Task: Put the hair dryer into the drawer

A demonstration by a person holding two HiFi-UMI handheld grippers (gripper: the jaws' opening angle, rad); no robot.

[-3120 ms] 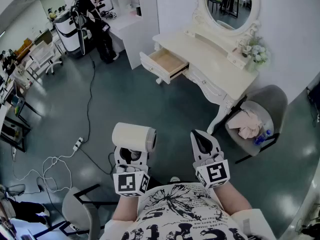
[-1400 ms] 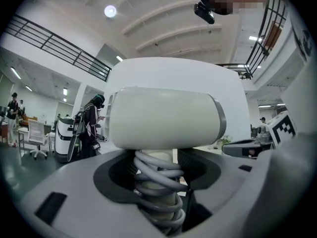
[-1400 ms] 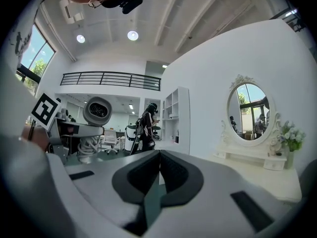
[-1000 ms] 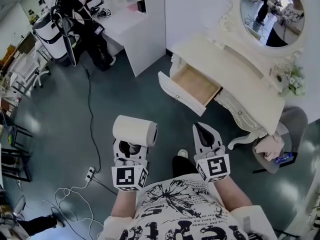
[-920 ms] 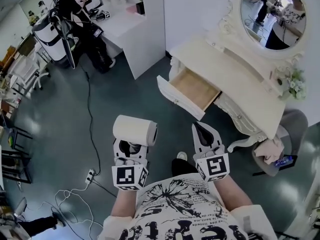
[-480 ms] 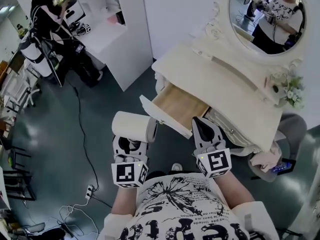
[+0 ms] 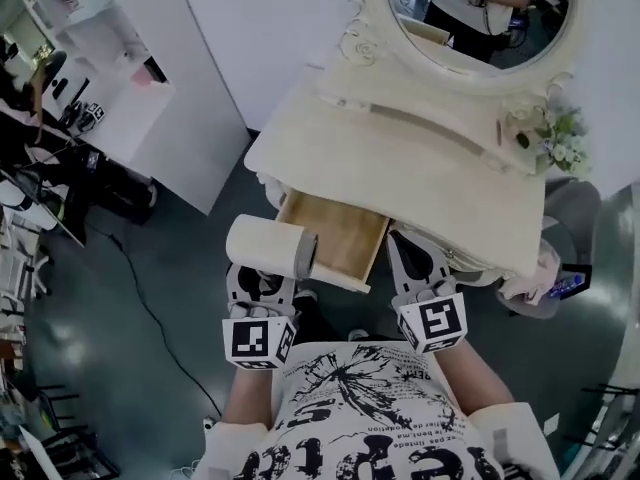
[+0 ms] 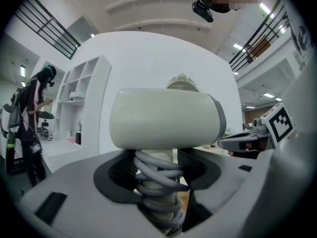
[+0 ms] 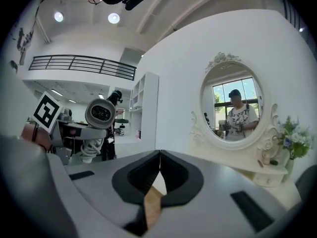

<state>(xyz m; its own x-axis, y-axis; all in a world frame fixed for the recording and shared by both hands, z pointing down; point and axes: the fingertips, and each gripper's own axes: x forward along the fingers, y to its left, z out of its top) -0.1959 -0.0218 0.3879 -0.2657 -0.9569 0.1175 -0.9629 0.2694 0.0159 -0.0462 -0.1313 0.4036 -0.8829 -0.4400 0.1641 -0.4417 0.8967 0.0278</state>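
The white hair dryer point(image 7: 270, 248) stands upright in my left gripper point(image 7: 262, 286), its barrel lying crosswise over the jaws. In the left gripper view the jaws of the left gripper point(image 8: 157, 167) are shut on the handle, which has grey cord wound around it, below the barrel point(image 8: 163, 118). The open wooden drawer point(image 7: 335, 233) of the cream dressing table point(image 7: 400, 158) lies just ahead, and the dryer overlaps the drawer's front left corner. My right gripper point(image 7: 408, 253) is shut and empty beside the drawer's right end, tips meeting point(image 9: 159, 155). The hair dryer point(image 9: 100, 114) shows at the left of the right gripper view.
An oval mirror point(image 7: 470, 8) and a flower bunch point(image 7: 548, 133) stand on the table's back. A grey chair point(image 7: 575, 203) with cloth sits at the table's right end. A white cabinet point(image 7: 130, 98) stands to the left, with a cable point(image 7: 150, 308) on the floor.
Both grippers have come forward to the dressing table. The open drawer, earlier well ahead, now lies right in front of the jaws. The dryer stays in the left grip.
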